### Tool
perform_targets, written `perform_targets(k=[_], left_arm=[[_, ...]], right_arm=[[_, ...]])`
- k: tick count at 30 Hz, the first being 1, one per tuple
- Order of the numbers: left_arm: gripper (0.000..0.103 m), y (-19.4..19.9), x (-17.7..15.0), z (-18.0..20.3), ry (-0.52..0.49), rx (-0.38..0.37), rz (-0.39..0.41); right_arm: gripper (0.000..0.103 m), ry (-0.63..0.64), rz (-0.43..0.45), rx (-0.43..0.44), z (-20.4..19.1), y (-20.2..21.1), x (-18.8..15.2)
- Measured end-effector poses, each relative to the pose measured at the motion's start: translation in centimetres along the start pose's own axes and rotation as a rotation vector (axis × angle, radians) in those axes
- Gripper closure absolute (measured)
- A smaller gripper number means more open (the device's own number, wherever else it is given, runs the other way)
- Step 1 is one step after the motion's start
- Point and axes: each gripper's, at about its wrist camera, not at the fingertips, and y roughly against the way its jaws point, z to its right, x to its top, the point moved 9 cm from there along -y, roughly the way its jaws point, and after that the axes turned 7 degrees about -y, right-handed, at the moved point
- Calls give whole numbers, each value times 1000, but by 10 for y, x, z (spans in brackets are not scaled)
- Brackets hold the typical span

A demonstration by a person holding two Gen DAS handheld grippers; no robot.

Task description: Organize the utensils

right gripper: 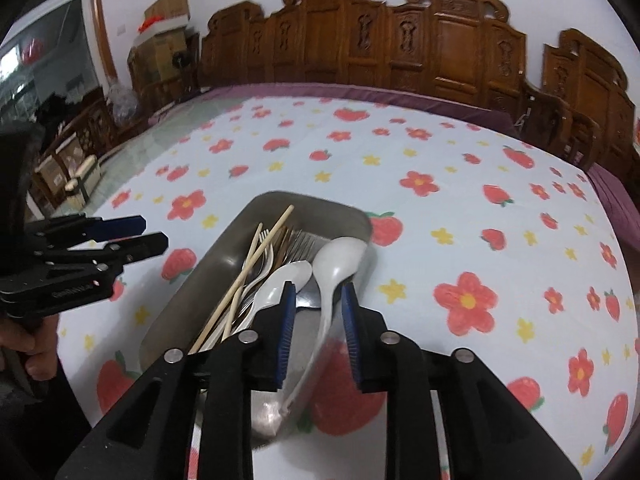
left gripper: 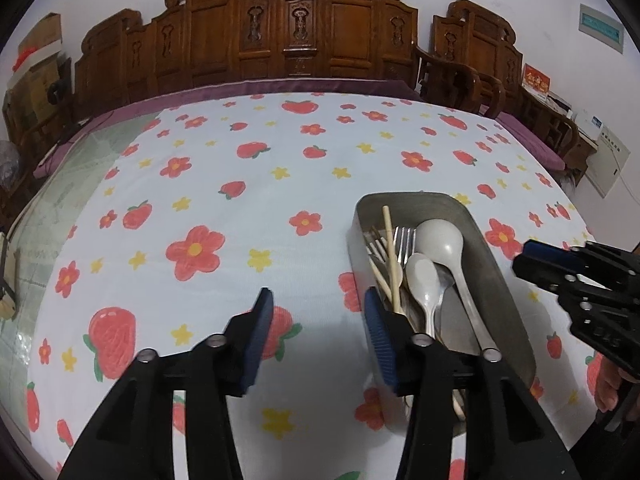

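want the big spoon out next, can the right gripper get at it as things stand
Probably yes: the right gripper is open just above the big spoon, whose handle lies on top in the tray, nothing covering it.

A rectangular metal tray [left gripper: 506, 280] sits on the strawberry-and-flower printed tablecloth [left gripper: 224, 184]; inside lie wooden chopsticks [left gripper: 391, 256] leftmost, steel forks [left gripper: 405, 236] beside them, two white plastic spoons [left gripper: 438, 236] rightward. Carved wooden chairs [left gripper: 304, 32] stand behind.
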Motion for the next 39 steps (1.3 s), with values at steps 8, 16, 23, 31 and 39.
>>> perform_targets(k=[8, 16, 23, 31, 39], left_arm=[[24, 21, 5, 20, -22, 14, 48], [8, 45, -3, 42, -19, 21, 64], [8, 78, -7, 61, -22, 23, 93], [8, 145, 1, 84, -72, 34, 187], [8, 216, 14, 98, -64, 26, 309]], right_arm=[[28, -76, 89, -60, 18, 48, -5], [3, -140, 125, -105, 38, 85, -22], [3, -167, 169, -137, 46, 123, -36], [3, -129, 298, -161, 25, 196, -26], [3, -114, 390, -166, 2, 254, -21]])
